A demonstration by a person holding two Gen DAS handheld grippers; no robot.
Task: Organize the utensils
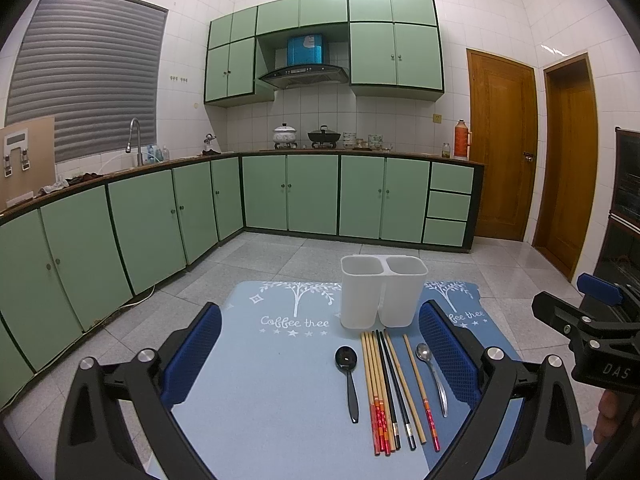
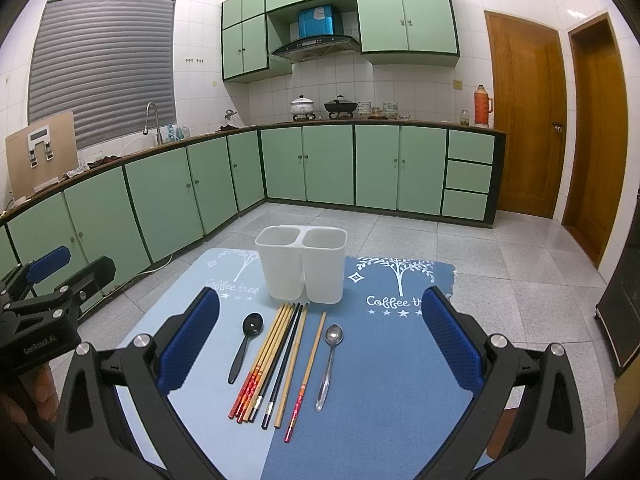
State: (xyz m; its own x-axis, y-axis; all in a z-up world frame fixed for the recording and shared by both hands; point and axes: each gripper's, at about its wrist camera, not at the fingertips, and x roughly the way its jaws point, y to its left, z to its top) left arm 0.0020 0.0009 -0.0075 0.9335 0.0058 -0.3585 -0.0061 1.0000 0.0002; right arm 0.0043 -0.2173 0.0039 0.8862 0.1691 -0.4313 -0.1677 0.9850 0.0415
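While hovering above the mat (image 2: 380, 380), left gripper (image 1: 320, 364) spread wide, nothing held; right gripper (image 2: 320, 340) likewise wide, empty. Ahead of both jaw pairs: white two-compartment holder (image 2: 302, 266), upright, both compartments empty as far as visible. Between holder and jaws, utensils laid in a row, handles toward the cameras. Between right jaws, from left finger side: black spoon (image 2: 244, 346), bundle of wooden chopsticks (image 2: 264, 360) with red ends, black chopsticks (image 2: 282, 364), plain wooden chopstick (image 2: 294, 364), single red-ended chopstick (image 2: 308, 372), metal spoon (image 2: 330, 360). Seen from left wrist, row sits nearer right finger; metal spoon just beside that pad (image 1: 448, 356). No contact between jaws and utensils.
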